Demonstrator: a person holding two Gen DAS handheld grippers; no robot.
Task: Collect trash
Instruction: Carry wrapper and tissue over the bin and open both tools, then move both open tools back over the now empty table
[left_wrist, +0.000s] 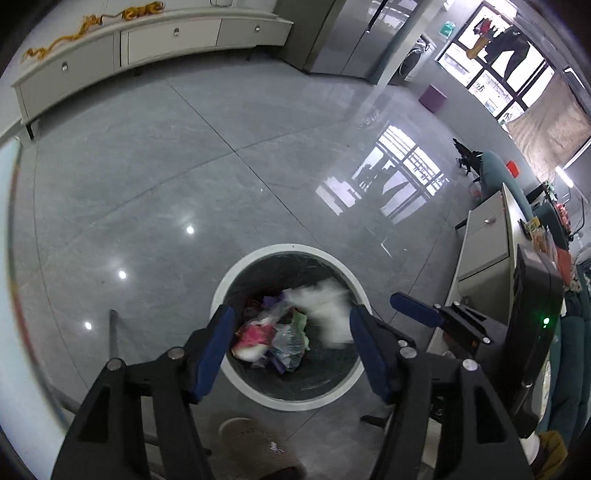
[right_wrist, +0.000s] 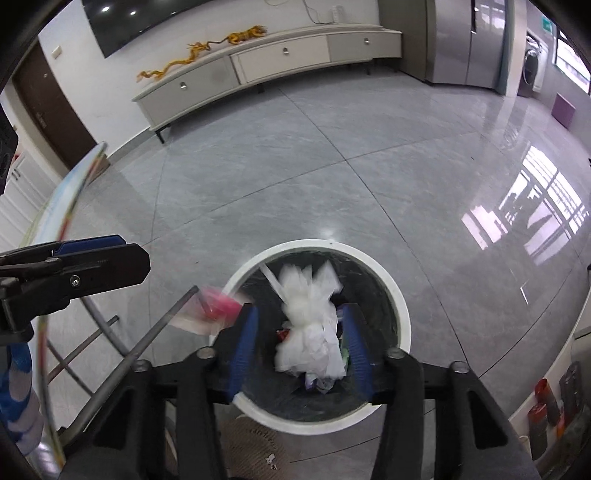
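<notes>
A round white-rimmed trash bin (left_wrist: 236, 273) with a dark liner stands on the grey floor and also shows in the right wrist view (right_wrist: 402, 310). It holds colourful wrappers (left_wrist: 273, 332). Both grippers hover above it, open and empty. A blurred white tissue wad (right_wrist: 314, 332) is in mid-air between the right gripper's (right_wrist: 301, 345) fingers over the bin; it shows in the left wrist view (left_wrist: 327, 310) beside the left gripper (left_wrist: 291, 349). A blurred pink-and-clear wrapper (right_wrist: 214, 308) is in mid-air left of the right gripper, over the bin's left rim. The right gripper shows in the left wrist view (left_wrist: 417, 308), the left in the right wrist view (right_wrist: 92, 258).
A beige slipper (left_wrist: 255, 443) lies just below the bin. Thin metal legs (right_wrist: 147, 339) stand left of it. A grey cabinet (left_wrist: 484, 240) and a black device (left_wrist: 532, 332) are on the right. A long low TV cabinet (right_wrist: 280, 59) lines the far wall.
</notes>
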